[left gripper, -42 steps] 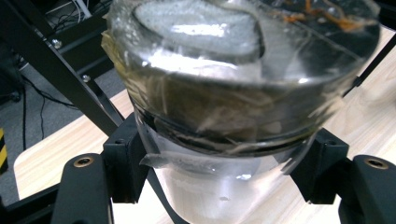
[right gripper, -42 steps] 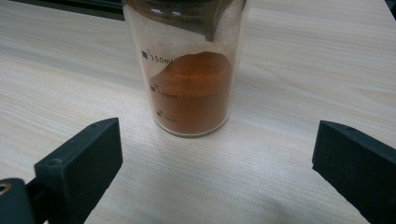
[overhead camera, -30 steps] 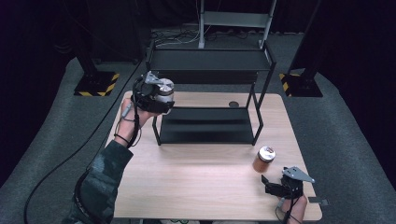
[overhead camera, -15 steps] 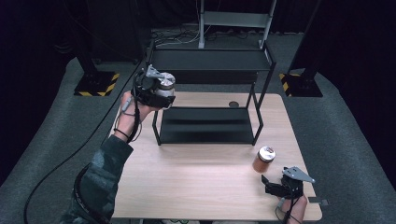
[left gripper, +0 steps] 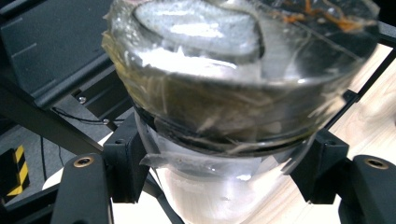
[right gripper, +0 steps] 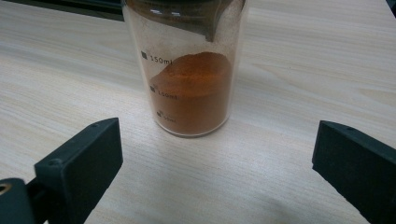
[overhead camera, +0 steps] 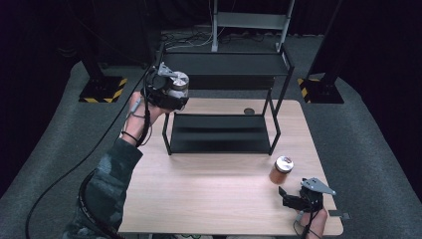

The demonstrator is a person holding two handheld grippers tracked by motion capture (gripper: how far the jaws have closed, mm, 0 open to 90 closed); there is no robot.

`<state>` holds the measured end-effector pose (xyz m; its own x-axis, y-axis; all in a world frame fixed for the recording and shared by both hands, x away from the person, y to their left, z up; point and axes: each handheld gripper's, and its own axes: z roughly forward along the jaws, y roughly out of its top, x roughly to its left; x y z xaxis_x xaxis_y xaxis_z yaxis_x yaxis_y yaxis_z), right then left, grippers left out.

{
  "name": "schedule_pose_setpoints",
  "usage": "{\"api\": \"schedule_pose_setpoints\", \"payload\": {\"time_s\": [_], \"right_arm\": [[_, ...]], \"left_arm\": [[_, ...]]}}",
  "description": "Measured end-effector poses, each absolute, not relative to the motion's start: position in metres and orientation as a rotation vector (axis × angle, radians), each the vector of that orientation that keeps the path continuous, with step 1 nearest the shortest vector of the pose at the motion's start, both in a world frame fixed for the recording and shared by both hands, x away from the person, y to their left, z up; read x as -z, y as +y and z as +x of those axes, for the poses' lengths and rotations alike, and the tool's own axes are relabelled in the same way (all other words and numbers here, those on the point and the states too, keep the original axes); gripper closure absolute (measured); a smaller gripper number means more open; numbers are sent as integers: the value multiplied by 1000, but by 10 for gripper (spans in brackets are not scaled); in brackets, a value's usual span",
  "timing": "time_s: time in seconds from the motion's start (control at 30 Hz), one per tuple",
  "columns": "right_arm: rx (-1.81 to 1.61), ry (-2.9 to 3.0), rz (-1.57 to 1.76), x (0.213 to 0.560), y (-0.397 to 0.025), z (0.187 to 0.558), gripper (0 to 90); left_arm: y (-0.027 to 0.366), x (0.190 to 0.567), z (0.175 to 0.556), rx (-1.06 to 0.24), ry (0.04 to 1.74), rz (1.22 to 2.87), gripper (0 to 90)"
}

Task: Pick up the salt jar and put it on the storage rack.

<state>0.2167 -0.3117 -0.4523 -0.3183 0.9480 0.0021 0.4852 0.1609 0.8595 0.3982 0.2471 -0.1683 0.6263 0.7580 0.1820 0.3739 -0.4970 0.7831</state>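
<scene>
While your table [overhead camera: 209, 199] carries the black two-tier rack [overhead camera: 221, 134] at its far half, you hold the L gripper [overhead camera: 166, 92] up off the wood, by the rack's front-left corner, level w/ its upper shelf. Its jaws are clamped on a clear glass jar [left gripper: 224, 107], gripped round the body. Your R gripper [overhead camera: 293, 199] sits low at the near-right edge, jaws spread wide, holding nothing. Just beyond it stands the jar of orange powder [right gripper: 189, 88], upright, untouched.
</scene>
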Motion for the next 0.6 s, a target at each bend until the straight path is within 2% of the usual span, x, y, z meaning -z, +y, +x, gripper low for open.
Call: {"api": "schedule_pose_setpoints", "payload": {"time_s": [0.6], "right_arm": [[-1077,1879,1357,453,-312,216,4]], "left_arm": [[237,150,397,-705,859,2127,304]]}}
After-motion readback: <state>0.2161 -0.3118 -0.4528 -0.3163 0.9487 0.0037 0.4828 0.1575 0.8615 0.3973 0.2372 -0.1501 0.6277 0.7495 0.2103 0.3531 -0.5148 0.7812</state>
